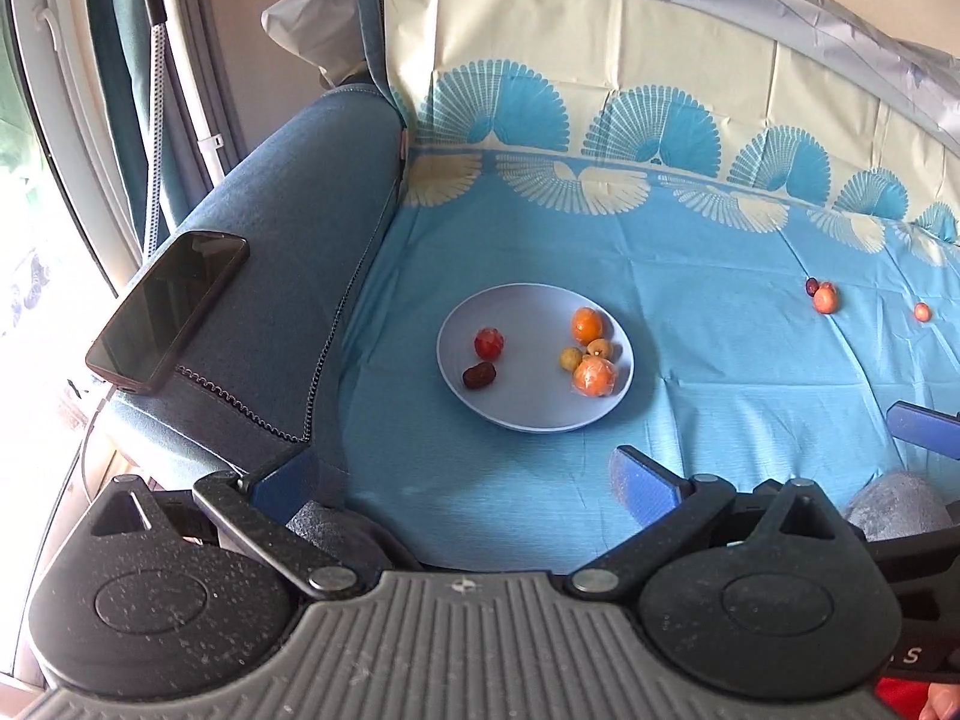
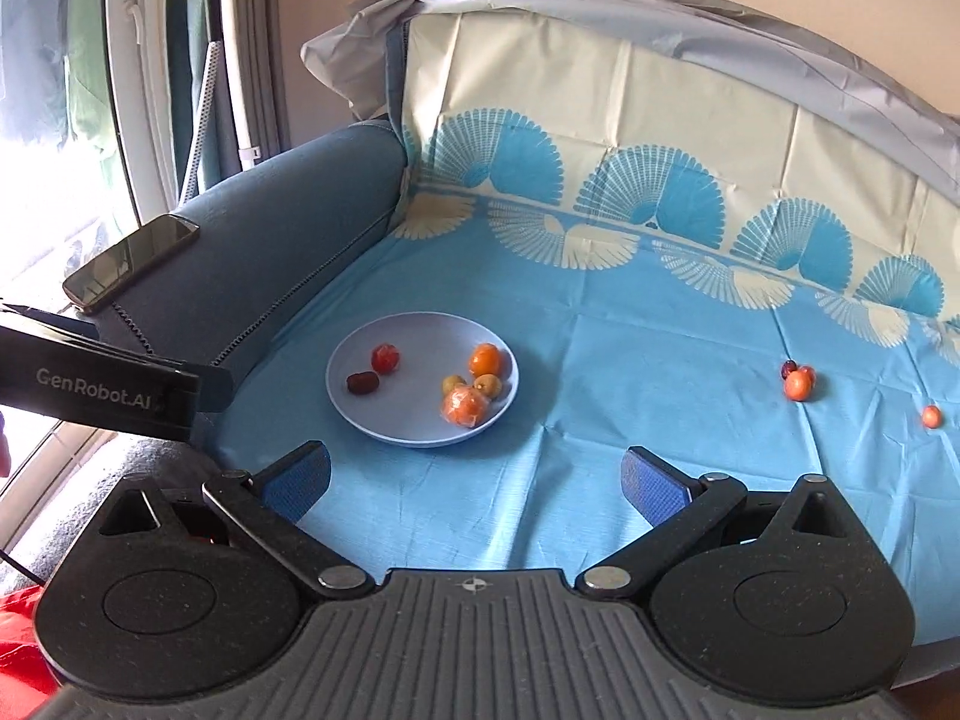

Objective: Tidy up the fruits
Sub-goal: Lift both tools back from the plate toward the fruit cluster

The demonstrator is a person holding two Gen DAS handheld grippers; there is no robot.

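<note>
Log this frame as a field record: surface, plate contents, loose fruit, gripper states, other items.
surface: blue patterned cloth over a sofa seat
plate: six fruits; plastic-wrapped orange, orange, two small yellow fruits, red fruit, dark date
loose fruit: cluster and a single small one, on the cloth right of the plate
left gripper: open, empty
right gripper: open, empty
other: phone on the armrest

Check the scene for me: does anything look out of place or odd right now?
Yes. A few small fruits lie loose on the blue cloth, far right of the plate, and another small orange one sits alone further right. A phone rests on the sofa armrest. Nothing looks spilled or damaged.
</note>
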